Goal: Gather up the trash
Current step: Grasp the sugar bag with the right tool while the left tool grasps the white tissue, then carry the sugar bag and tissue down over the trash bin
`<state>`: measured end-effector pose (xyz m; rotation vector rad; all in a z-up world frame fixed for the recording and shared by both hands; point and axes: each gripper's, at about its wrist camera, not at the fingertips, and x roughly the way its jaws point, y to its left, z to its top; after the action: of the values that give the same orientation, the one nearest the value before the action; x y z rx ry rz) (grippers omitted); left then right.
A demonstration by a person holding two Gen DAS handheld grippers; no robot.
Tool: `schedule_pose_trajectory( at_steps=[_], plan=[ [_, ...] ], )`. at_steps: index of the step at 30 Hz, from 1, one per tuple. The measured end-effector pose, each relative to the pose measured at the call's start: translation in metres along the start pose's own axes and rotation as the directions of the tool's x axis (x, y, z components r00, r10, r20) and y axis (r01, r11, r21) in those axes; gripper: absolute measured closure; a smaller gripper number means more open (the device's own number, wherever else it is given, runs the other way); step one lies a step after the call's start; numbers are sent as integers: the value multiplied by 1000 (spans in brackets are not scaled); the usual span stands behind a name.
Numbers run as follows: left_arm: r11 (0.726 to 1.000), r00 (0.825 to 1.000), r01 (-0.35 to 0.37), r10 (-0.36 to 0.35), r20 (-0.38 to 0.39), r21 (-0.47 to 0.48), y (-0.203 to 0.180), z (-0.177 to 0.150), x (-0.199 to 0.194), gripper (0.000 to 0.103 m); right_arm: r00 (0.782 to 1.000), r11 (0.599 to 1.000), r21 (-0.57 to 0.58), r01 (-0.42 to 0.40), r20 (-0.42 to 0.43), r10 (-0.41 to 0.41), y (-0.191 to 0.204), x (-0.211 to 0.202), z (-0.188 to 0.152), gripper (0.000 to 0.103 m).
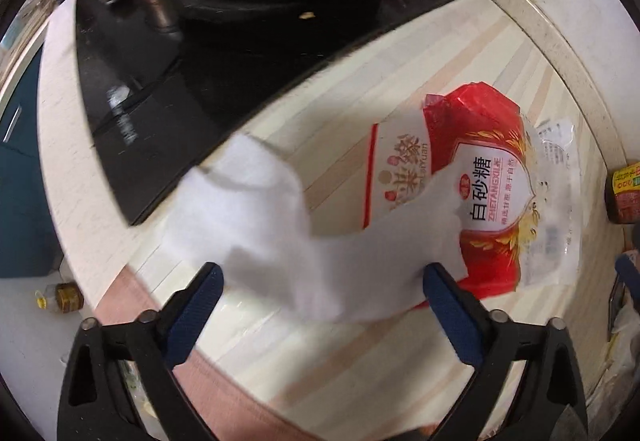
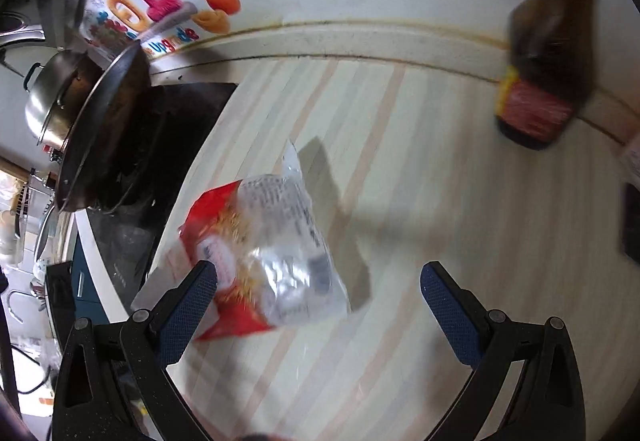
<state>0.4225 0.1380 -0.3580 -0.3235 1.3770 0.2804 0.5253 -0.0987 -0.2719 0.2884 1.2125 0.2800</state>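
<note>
Left wrist: left gripper (image 1: 322, 277) wide, white tissue (image 1: 280, 241) between its pads, not pinched | right gripper (image 2: 318, 277) wide, empty | sugar bag (image 1: 472, 197) flat on tabletop (image 1: 360, 49) by stove (image 1: 192, 89) | light, limp, slick film; pinch a crumpled edge

A striped bench (image 2: 420, 201) lies open to the right of a crumpled sugar bag (image 2: 264, 253), bare between the bag and a dark sauce bottle (image 2: 540, 101) standing against the back wall. To the left, a black hob (image 2: 160, 145) carrying a wok (image 2: 104, 129) blocks passage. A white tissue (image 1: 300, 241) overlaps the bag's near edge.
</note>
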Motion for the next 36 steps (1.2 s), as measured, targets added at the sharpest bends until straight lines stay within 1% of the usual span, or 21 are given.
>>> schedule_pose_trajectory(
  at_steps=[1, 2, 3, 4, 5, 6, 8, 9, 10, 11, 13, 15, 16, 18, 23, 24, 29, 31, 32, 36],
  plan=[
    [1000, 1000, -1, 1, 1, 8, -1, -1, 2, 49, 1000, 1000, -10, -3, -15, 3, 1, 13, 6, 0],
    [1000, 1000, -21, 21, 14, 21, -2, -2, 2, 66, 1000, 1000, -17, -4, -26, 4, 3, 19, 7, 0],
    [999, 1000, -14, 13, 28, 34, -3, -4, 0, 103, 999, 1000, -25, -10, -36, 9, 4, 29, 10, 1],
    [999, 1000, -1, 0, 19, 35, -2, -5, -1, 102, 999, 999, -40, -11, -47, 9, 7, 40, 13, 2],
    [1000, 1000, 10, -10, 17, 24, 1, -7, -2, 102, 998, 998, -62, -14, -64, 10, 10, 51, 14, 9],
    [1000, 1000, 5, -5, 25, 19, 4, -10, -6, 102, 997, 997, -80, -16, -83, 9, 12, 62, 14, 19],
    [1000, 999, -2, 2, 36, 3, 13, -16, -12, 102, 995, 995, -101, -26, -103, 16, 18, 75, 13, 24],
    [1000, 999, 0, 1, 37, -7, 18, -18, -16, 102, 996, 992, -122, -31, -91, 19, 24, 75, 13, 33],
    [1000, 999, -3, 4, 42, -15, 22, -21, -19, 102, 993, 989, -133, -64, -105, 50, 28, 76, 13, 42],
    [1000, 999, -10, 11, 49, -24, 25, -24, -23, 102, 990, 985, -144, -95, -120, 78, 33, 78, 12, 59],
    [999, 998, -22, 24, 62, -35, 32, -32, -31, 102, 988, 978, -181, -106, -128, 83, 45, 79, 6, 71],
    [999, 997, -32, 35, 68, -41, 37, -38, -36, 102, 988, 969, -217, -115, -129, 88, 56, 80, 1, 87],
    [998, 997, -36, 39, 71, -45, 38, -40, -39, 102, 988, 968, -222, -115, -126, 89, 59, 80, -2, 89],
    [998, 995, -45, 50, 86, -54, 45, -48, -49, 102, 992, 967, -228, -111, -91, 92, 66, 74, -8, 94],
    [995, 989, -31, 44, 140, -93, 70, -60, -76, 102, 994, 964, -243, -107, 9, 113, 81, 39, -18, 96],
    [994, 987, -26, 41, 152, -102, 81, -61, -83, 102, 993, 963, -249, -104, 30, 115, 85, 30, -20, 96],
    [992, 975, -28, 55, 216, -127, 101, -75, -115, 102, 983, 954, -279, -109, 109, 145, 94, -26, -38, 96],
    [990, 969, -32, 65, 239, -139, 110, -86, -127, 102, 978, 949, -297, -108, 140, 155, 101, -47, -47, 103],
    [988, 965, -33, 70, 252, -149, 116, -90, -134, 102, 976, 947, -301, -110, 147, 160, 100, -57, -51, 103],
    [984, 954, -47, 95, 285, -172, 139, -110, -154, 102, 967, 939, -327, -105, 187, 173, 119, -90, -76, 103]
  ],
)
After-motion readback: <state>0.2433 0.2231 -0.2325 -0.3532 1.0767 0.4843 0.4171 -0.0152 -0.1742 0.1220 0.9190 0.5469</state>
